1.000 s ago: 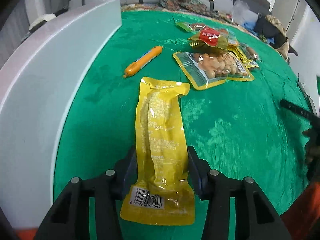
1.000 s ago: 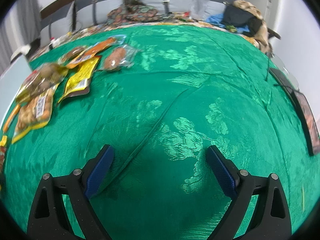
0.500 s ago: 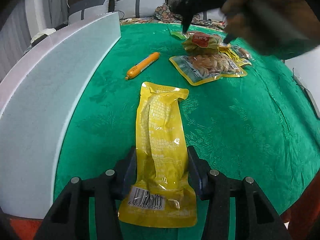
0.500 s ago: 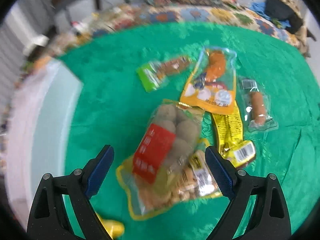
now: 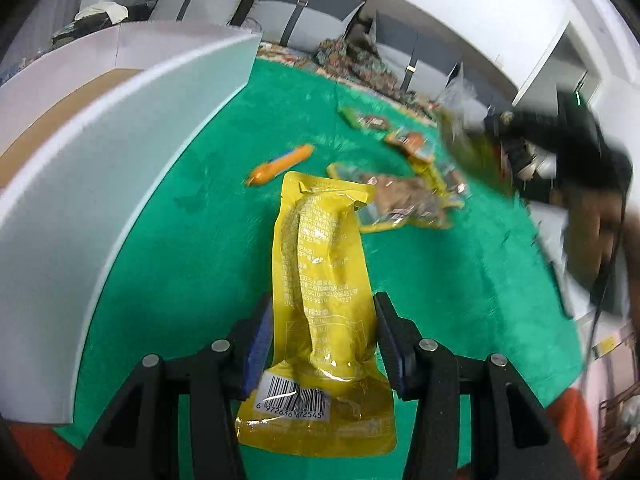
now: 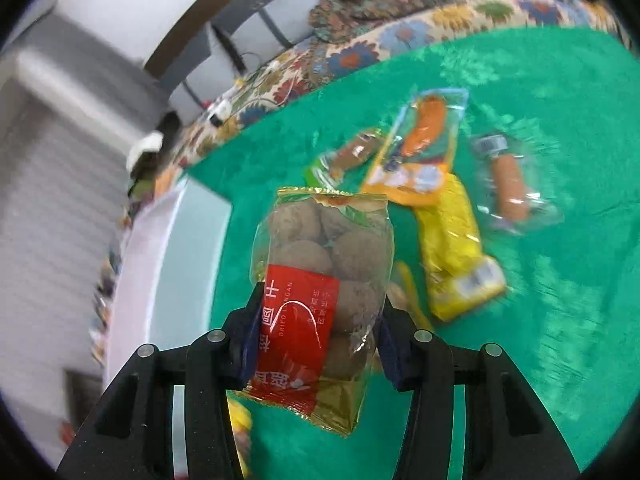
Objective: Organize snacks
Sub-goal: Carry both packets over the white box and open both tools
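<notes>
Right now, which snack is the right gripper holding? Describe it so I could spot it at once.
Over the green tablecloth, just right of the white box, the right gripper is closing on a clear bag of dried longan. It shows round brown fruits behind a red label with gold-edged seals, unlike the flat yellow pouch and the sausage packs beyond it.
</notes>
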`<state>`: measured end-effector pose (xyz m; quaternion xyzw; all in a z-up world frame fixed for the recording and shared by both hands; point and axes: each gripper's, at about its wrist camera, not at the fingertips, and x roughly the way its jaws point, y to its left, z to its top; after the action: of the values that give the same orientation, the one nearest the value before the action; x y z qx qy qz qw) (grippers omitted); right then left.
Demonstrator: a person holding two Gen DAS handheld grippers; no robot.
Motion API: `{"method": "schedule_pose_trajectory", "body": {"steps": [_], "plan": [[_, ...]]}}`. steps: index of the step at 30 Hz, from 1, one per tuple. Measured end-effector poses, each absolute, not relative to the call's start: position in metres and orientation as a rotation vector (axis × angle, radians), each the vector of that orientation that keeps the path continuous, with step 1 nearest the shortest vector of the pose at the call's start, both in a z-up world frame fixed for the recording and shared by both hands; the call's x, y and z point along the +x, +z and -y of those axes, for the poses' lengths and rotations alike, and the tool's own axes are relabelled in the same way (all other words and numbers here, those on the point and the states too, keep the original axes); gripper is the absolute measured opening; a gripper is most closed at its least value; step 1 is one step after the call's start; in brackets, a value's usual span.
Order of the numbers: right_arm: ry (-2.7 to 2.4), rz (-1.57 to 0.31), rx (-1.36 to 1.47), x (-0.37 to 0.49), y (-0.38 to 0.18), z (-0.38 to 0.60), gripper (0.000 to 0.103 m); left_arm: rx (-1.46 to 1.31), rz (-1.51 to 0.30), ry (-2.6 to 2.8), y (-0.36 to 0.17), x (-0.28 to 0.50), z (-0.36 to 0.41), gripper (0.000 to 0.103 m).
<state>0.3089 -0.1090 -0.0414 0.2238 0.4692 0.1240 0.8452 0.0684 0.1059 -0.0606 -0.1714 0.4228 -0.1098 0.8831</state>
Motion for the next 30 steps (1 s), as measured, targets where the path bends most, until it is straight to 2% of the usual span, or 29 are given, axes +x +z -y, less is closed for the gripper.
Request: {"method": "schedule_pose_trajectory", "body": {"steps": [6,17,25,30], "plan": [[0.289,-0.967,0.411,0.243,-0.050,0.117,0.051,-0.407,-0.843,-0.274,-0.027,0.055,-0.102,0.048],[0.357,-0.937,0.322,0.204,-0.051,0.094,0.051,-0.501,-0.781,-0.269,0.022,0.039,-0.131,0.048],[0.436,-0.898,0.239,0.197,-0.023,0.058,0.051,-0.591,-0.681,-0.185,0.069,0.029,-0.215,0.048],[0.570,-0.824,0.232,0.203,0.029,0.000,0.051,-0.541,-0.627,0.001,0.091,0.024,-0.298,0.048]]}}
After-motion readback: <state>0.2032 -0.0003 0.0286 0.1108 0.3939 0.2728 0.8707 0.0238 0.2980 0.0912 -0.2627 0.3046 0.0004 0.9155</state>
